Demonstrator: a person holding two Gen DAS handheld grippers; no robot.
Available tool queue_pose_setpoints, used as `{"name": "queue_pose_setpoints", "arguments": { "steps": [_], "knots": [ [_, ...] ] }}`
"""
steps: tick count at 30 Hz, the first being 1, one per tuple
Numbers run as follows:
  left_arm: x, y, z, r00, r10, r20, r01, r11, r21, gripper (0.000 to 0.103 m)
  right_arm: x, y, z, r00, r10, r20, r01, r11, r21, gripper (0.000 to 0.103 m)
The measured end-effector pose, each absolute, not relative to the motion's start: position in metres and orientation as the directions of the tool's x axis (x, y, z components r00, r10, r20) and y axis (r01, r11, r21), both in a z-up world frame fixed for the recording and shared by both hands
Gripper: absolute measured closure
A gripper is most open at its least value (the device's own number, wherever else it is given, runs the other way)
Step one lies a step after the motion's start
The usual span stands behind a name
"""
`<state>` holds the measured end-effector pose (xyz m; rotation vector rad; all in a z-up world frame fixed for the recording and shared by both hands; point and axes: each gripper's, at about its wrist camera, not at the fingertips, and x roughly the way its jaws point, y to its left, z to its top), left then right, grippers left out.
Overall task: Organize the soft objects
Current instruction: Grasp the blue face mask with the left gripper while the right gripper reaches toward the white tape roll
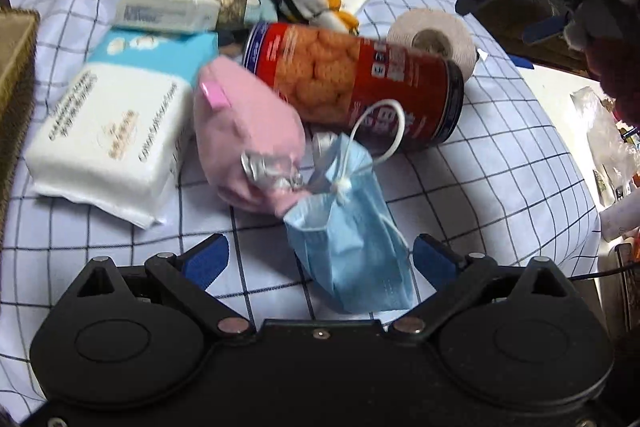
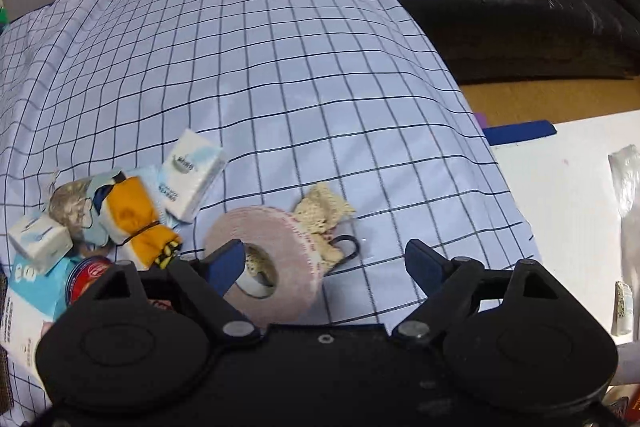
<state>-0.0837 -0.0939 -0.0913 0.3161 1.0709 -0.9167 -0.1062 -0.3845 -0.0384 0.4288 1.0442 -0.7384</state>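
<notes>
My left gripper is open above the checked cloth. A folded blue face mask lies between its blue pads without being pressed. Just beyond the mask are a pink soft pouch with crumpled silver foil on it, and a red biscuit can on its side. My right gripper is also open and holds nothing. Its left finger hangs over a toilet roll. A cream lace cloth and a black hair tie lie behind the roll.
A large white tissue pack and a wipes pack lie at the left. An orange, white and navy sock bundle sits near small tissue packs. A white table adjoins on the right, with a black sofa behind it.
</notes>
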Motion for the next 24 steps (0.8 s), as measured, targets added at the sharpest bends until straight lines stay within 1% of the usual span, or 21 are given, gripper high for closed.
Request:
{"name": "queue_pose_setpoints", "arguments": {
  "steps": [4, 5, 7, 8, 9, 11, 12, 15, 19, 24],
  "knots": [
    [-0.08, -0.098, -0.099, 0.146, -0.471, -0.87, 0.757, 0.619, -0.209, 0.009, -0.104, -0.38, -0.041, 0.296, -0.337, -0.894, 0.714, 0.7, -0.027, 0.016],
    [-0.078, -0.1, -0.1, 0.146, -0.47, -0.87, 0.75, 0.626, -0.212, 0.011, -0.104, -0.381, -0.042, 0.296, -0.337, -0.894, 0.71, 0.703, -0.03, 0.017],
    [-0.074, -0.101, -0.1, 0.135, -0.476, -0.869, 0.735, 0.636, -0.234, 0.026, -0.104, -0.383, -0.045, 0.294, -0.337, -0.894, 0.706, 0.707, -0.035, 0.016],
    [-0.071, -0.102, -0.099, 0.129, -0.481, -0.867, 0.728, 0.64, -0.247, 0.04, -0.105, -0.384, -0.046, 0.292, -0.337, -0.895, 0.707, 0.706, -0.035, 0.016],
    [-0.07, -0.103, -0.099, 0.12, -0.487, -0.865, 0.726, 0.637, -0.258, 0.045, -0.105, -0.385, -0.047, 0.288, -0.337, -0.896, 0.71, 0.703, -0.036, 0.016],
    [-0.069, -0.104, -0.097, 0.105, -0.503, -0.858, 0.731, 0.624, -0.276, 0.048, -0.106, -0.387, -0.047, 0.285, -0.332, -0.899, 0.716, 0.698, -0.03, 0.016],
    [-0.068, -0.104, -0.097, 0.095, -0.511, -0.854, 0.73, 0.619, -0.289, 0.052, -0.105, -0.388, -0.048, 0.285, -0.33, -0.9, 0.719, 0.694, -0.027, 0.016],
    [-0.072, -0.104, -0.095, 0.087, -0.527, -0.845, 0.74, 0.602, -0.3, 0.056, -0.103, -0.387, -0.047, 0.285, -0.333, -0.899, 0.722, 0.692, -0.027, 0.016],
    [-0.083, -0.105, -0.09, 0.119, -0.529, -0.841, 0.78, 0.573, -0.25, 0.057, -0.097, -0.381, -0.047, 0.298, -0.333, -0.895, 0.713, 0.701, -0.024, 0.014],
    [-0.09, -0.103, -0.081, 0.121, -0.548, -0.828, 0.801, 0.546, -0.245, 0.058, -0.085, -0.369, -0.057, 0.296, -0.338, -0.893, 0.689, 0.724, -0.046, 0.011]
  ]
}}
